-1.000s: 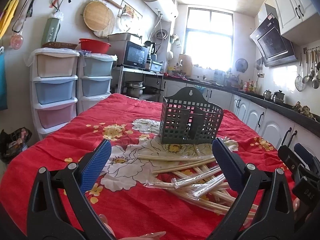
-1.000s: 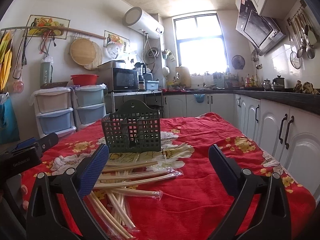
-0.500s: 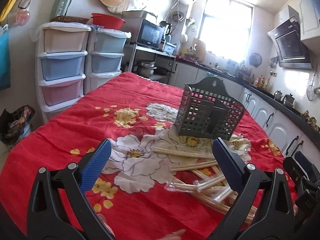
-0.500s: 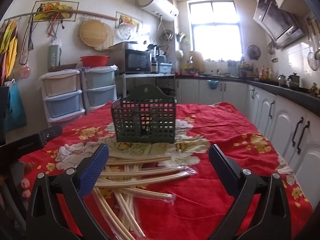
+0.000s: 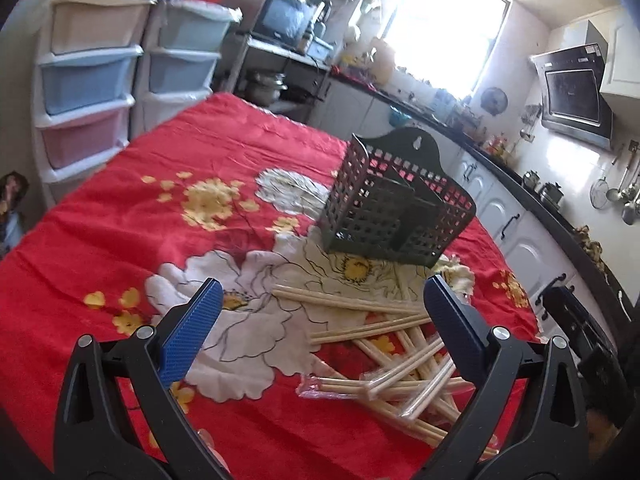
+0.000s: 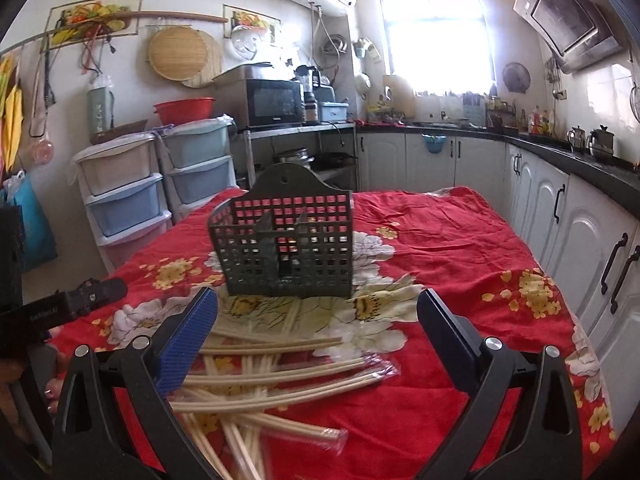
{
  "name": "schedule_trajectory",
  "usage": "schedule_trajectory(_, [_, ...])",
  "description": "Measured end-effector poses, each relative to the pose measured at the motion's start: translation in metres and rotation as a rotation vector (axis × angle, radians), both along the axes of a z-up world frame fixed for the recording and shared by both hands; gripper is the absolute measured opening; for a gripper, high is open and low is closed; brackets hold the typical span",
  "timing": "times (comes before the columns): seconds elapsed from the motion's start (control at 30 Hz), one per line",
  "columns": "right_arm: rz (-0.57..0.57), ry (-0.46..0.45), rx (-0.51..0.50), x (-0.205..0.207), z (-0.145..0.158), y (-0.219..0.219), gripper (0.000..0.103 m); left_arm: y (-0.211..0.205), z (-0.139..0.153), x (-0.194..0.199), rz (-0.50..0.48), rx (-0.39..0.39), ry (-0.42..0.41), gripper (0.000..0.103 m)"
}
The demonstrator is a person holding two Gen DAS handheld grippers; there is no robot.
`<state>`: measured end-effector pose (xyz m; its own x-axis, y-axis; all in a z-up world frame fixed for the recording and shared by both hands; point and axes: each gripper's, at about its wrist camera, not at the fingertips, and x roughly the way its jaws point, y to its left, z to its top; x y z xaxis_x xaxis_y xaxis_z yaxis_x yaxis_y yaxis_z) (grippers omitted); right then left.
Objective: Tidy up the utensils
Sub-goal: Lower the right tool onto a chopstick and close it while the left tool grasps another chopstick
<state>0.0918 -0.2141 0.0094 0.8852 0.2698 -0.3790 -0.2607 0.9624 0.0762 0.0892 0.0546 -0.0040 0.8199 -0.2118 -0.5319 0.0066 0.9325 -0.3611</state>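
Now both tools tipped lower toward the chopstick pile; nothing gripped yet.
Left tool (image 5: 320, 328) and right tool (image 6: 318, 326) gape wide, empty. Wrapped chopsticks (image 6: 280, 376) lie scattered near the surface's front edge; slotted holder (image 6: 286, 246) stands empty just beyond, mid-surface. Sorting not yet begun.

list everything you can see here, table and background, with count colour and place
utensil basket: one, dark green, upright mid-table
chopsticks: a loose pile, pale wood, some in clear sleeves, in front of the basket
tablecloth: one, red with flowers, over the table
drawer units: two, pastel, left wall
red basin: one, on the drawers
microwave: one, black, on a shelf
left gripper: open, above the pile
right gripper: open, above the pile
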Motion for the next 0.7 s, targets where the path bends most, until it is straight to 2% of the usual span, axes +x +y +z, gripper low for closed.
schedule_trajectory(0.07, [-0.008, 0.018, -0.010, 0.008, 0.001, -0.002, 0.097, -0.003, -0.004, 0.009, -0.024, -0.005, 0.041, 0.087])
schedule_trajectory(0.13, [-0.007, 0.059, -0.015, 0.019, -0.001, -0.006, 0.097, -0.006, -0.010, 0.018, -0.045, -0.017, 0.079, 0.077])
schedule_trajectory(0.17, [-0.007, 0.072, -0.016, 0.023, -0.002, -0.008, 0.097, -0.007, -0.014, 0.022, -0.053, -0.024, 0.103, 0.075])
schedule_trajectory(0.27, [-0.009, 0.124, -0.030, 0.037, -0.010, -0.012, 0.097, -0.007, -0.028, 0.034, -0.090, -0.086, 0.181, 0.064])
schedule_trajectory(0.37, [0.003, 0.179, -0.028, 0.047, -0.020, -0.014, 0.095, -0.009, -0.039, 0.041, -0.108, -0.131, 0.232, 0.062])
schedule_trajectory(0.47, [0.020, 0.242, -0.029, 0.058, -0.032, -0.013, 0.086, -0.011, -0.047, 0.049, -0.116, -0.147, 0.260, 0.059])
schedule_trajectory(0.57, [0.030, 0.279, -0.020, 0.066, -0.041, -0.010, 0.083, -0.007, -0.058, 0.058, -0.113, -0.213, 0.308, 0.058])
schedule_trajectory(0.7, [0.036, 0.352, 0.018, 0.083, -0.055, -0.012, 0.072, 0.004, -0.066, 0.069, -0.088, -0.290, 0.340, 0.053])
